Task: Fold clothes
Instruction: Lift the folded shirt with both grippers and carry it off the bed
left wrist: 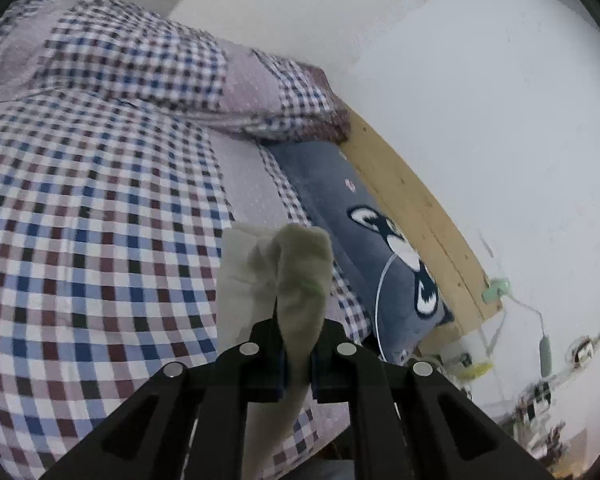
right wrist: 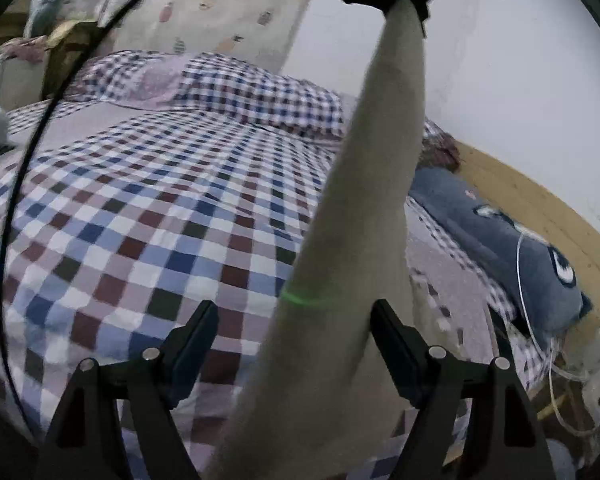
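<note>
Sock [right wrist: 352, 216], pale with a green stripe, hangs above the checked bed [right wrist: 148, 216], long axis running from the left tongs [left wrist: 298, 360], clamped on its top end, down between the right tongs [right wrist: 294, 332], spread wide and not gripping. Right tongs are nearest the free lower end. That end is cut off below frame; white cloth [left wrist: 240, 276] behind is unclear.

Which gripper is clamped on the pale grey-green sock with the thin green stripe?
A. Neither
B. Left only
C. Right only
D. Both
B: the left gripper pinches the pale grey-green sock between closed fingers, while the right gripper stands wide open around the hanging fabric.
</note>
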The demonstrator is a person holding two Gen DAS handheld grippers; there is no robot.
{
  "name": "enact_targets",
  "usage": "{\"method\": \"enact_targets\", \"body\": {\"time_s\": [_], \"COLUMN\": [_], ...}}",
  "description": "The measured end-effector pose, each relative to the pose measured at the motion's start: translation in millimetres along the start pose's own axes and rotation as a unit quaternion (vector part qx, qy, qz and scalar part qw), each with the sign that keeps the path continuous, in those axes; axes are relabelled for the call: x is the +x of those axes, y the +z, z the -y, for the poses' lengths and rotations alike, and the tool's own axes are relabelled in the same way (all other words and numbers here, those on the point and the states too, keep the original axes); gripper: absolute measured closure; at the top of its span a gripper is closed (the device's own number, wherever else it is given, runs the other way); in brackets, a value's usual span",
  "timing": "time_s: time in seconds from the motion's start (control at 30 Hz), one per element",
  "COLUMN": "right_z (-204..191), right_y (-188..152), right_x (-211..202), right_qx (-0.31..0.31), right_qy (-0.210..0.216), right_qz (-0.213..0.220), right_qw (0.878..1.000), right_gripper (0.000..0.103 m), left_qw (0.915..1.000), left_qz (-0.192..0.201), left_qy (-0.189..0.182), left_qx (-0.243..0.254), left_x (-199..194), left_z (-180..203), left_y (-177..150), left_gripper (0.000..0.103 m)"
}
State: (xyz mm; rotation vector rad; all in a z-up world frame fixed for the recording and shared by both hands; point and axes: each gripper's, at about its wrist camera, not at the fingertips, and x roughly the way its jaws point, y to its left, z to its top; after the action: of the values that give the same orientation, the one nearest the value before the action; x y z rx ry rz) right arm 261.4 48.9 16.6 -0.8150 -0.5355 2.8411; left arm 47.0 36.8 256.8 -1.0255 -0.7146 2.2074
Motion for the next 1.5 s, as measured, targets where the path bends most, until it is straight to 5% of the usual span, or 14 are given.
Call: {"method": "enact_targets", "body": {"time_s": [0.1,0.27,0.5,0.7,1.0,1.2,1.5], "right_z": [11,48,88,73,2,-58,-142], "right_y": [-5,-2,44,101,185,244,348], "right_x": [-13,-48,-104,-139,-146,-139,-123], "right_qx": [-0.019,-0.031,-0.034,-0.056,-0.103,-0.129,-0.151], "right_qy": [0.040,0.131,0.179,0.258,0.364,0.401,0.402], "right_qz": [-0.011,-0.016,0.055,0.102,0.133,0.148,0.166], "right_qw": [0.999,0.991,0.982,0.959,0.916,0.895,0.888], "right_gripper": [0.075,0.093,0.096,0.096,0.096,0.096,0.097], "left_qw": [0.9989,0.9900,0.9702,0.9503,0.9206,0.9072,0.8950], "left_qz": [0.029,0.094,0.172,0.226,0.281,0.296,0.333], "left_qy": [-0.002,-0.012,0.018,0.065,0.131,0.147,0.166], "left_qx": [-0.036,-0.104,-0.170,-0.204,-0.238,-0.260,-0.246], "left_x": [-31,-104,-223,-325,-447,-490,-544], "left_z": [-13,-46,-94,-130,-190,-251,-313], "left_y": [-3,-13,-23,-29,-33,-5,77], "left_gripper": [0.097,0.098,0.098,0.098,0.098,0.098,0.098]}}
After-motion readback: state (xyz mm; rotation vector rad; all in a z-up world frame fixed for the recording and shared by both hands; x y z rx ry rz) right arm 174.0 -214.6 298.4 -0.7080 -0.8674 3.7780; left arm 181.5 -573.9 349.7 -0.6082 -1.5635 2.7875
